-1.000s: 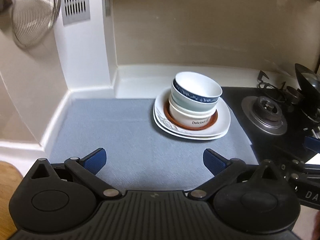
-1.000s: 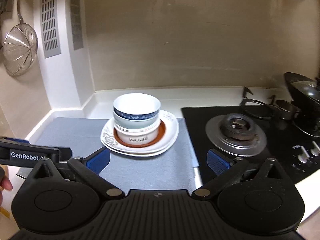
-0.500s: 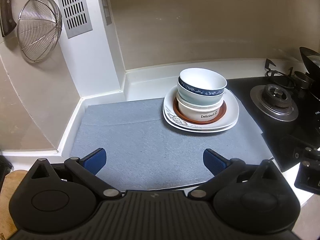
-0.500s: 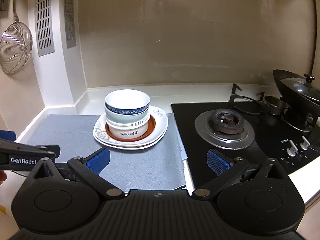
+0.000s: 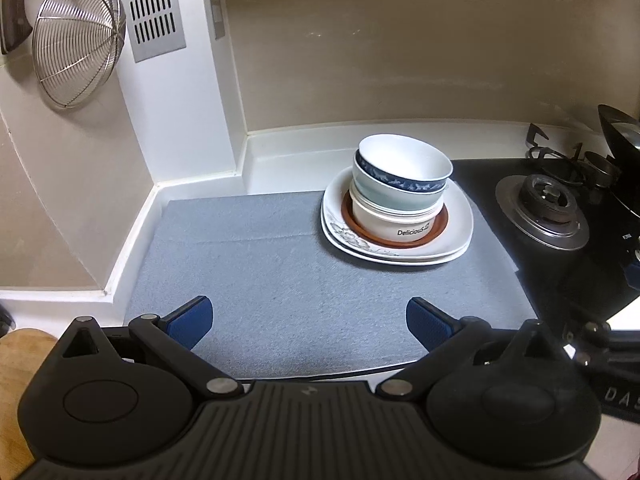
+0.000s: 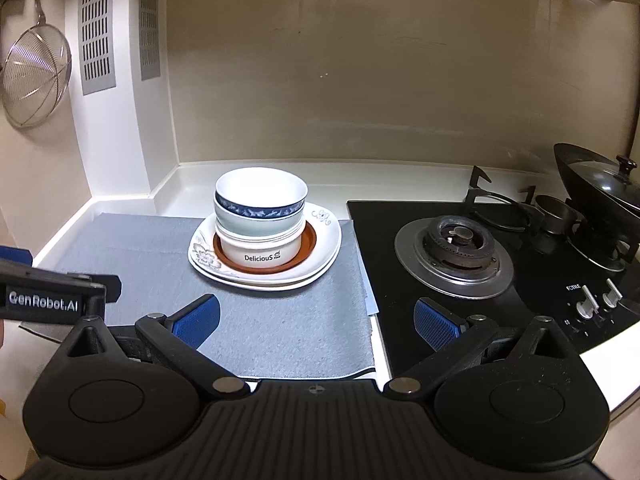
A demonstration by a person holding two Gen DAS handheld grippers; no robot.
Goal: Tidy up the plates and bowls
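**Stacked crockery waits ahead of two empty tongs**

A stack of three bowls sits nested on a pile of plates on the grey mat (image 5: 280,280) covering the table, both sets of tongs spread wide and holding nothing. The top bowl, white with a blue patterned band (image 5: 402,168), rests inside a pale green bowl (image 5: 384,196), which rests in a white bowl lettered "Delicious" (image 5: 394,226). Under them lie a brown-rimmed plate (image 5: 438,226) and two white flowered plates (image 5: 456,224).

From the left tongs (image 5: 310,322), the stack stands ahead and to the right, well apart, with bare mat between. From the right tongs (image 6: 318,320), it stands ahead and slightly left, nearer the centre line of the fingers. The stack's long axis runs upright, so the top bowl's rim is the part most open to a grasp. The right tongs look the better aligned of the two; which is truly nearer cannot be told. A gas burner (image 6: 456,248) lies beyond the right tongs' right finger, and a lidded wok (image 6: 600,196) sits further right. A wire strainer (image 5: 76,46) hangs on the wall up to the left.
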